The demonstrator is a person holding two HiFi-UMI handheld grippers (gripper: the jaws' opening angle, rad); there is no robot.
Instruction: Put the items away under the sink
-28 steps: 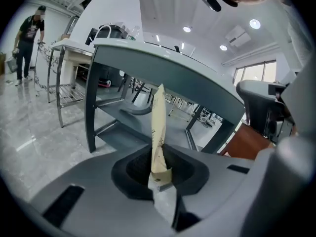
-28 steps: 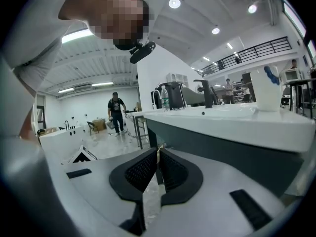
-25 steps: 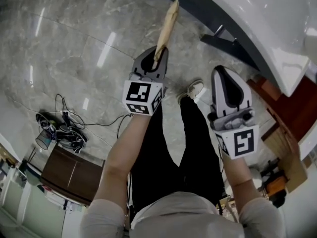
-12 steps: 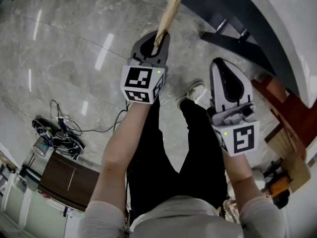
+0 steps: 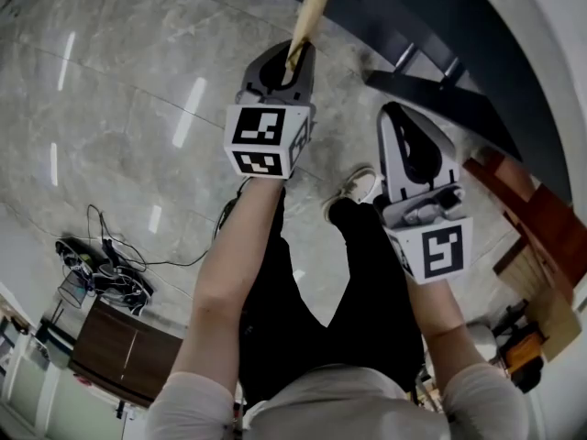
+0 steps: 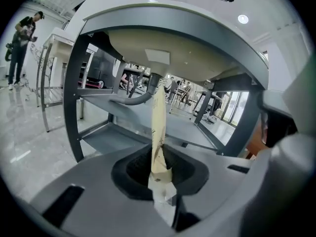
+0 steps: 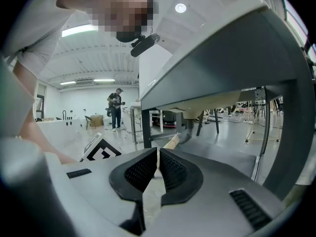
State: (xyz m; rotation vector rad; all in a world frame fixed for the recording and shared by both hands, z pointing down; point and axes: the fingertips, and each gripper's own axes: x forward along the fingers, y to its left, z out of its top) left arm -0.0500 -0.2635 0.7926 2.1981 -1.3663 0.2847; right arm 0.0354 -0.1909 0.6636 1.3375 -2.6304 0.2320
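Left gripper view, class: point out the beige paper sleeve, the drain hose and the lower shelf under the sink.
beige paper sleeve (image 6: 158,132), left gripper view, middle of its length.
drain hose (image 6: 139,99), left gripper view, its curved grey bend.
lower shelf (image 6: 110,138), left gripper view, bare grey top surface.

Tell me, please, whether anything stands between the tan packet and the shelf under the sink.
Nothing visible does: the stand is open in front and the shelf looks bare. Only the drain hose hangs above it, in line behind the tan packet in the left gripper.
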